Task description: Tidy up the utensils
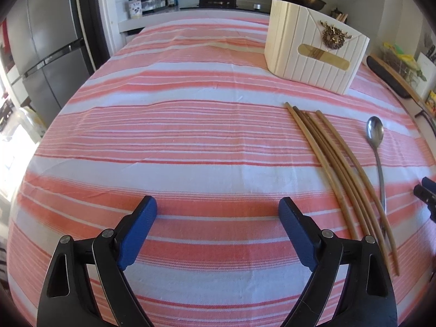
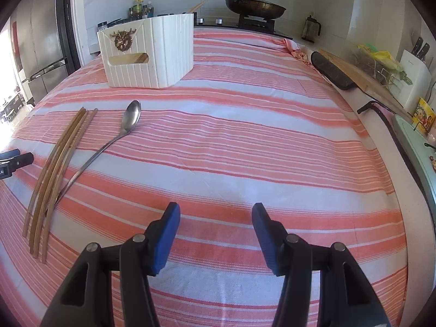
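Several wooden chopsticks (image 1: 342,175) (image 2: 55,160) lie side by side on the striped cloth. A long metal spoon (image 1: 377,150) (image 2: 114,139) lies beside them, its handle end tucked under them. A white ribbed utensil box (image 1: 313,51) (image 2: 152,54) with a gold ornament stands behind them. My left gripper (image 1: 218,209) is open over bare cloth, left of the chopsticks. My right gripper (image 2: 216,215) is open with nothing between its blue pads, right of the spoon. Each gripper's tip shows at the edge of the other view.
The table wears a pink and white striped cloth (image 1: 177,136) (image 2: 259,136). A stove with a lidded pan (image 2: 254,5) sits behind, a fridge (image 1: 41,54) at left. A black bar (image 2: 332,70), a cutting board and a knife block (image 2: 414,76) line the right counter.
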Demonstrator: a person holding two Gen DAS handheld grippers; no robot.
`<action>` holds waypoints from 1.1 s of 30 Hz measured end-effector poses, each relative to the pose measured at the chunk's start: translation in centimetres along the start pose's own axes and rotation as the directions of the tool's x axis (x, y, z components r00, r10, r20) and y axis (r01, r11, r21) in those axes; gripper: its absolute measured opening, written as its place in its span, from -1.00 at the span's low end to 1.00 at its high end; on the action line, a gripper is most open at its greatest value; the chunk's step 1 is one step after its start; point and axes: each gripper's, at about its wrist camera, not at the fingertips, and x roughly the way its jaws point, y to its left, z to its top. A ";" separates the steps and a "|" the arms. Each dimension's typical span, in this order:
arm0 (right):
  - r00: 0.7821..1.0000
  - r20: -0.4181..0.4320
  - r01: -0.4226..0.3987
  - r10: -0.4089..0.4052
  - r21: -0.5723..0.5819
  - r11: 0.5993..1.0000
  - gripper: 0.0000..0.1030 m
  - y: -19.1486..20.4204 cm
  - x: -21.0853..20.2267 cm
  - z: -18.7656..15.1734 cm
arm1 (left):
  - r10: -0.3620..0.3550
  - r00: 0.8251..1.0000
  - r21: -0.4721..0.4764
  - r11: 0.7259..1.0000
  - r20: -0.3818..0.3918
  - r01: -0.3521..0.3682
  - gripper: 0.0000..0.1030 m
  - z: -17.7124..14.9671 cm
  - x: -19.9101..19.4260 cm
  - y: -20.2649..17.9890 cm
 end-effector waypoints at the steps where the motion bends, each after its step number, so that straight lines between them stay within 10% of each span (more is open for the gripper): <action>1: 1.000 -0.002 0.002 -0.002 0.000 1.000 0.09 0.1 0.1 -0.1 | -0.001 1.000 0.001 1.000 0.002 0.001 0.80 0.0 0.0 0.0; 33: 1.000 0.006 -0.014 0.014 0.045 0.999 0.16 -0.2 0.5 -0.2 | -0.003 1.000 -0.036 0.999 0.011 0.004 0.89 0.0 0.1 0.4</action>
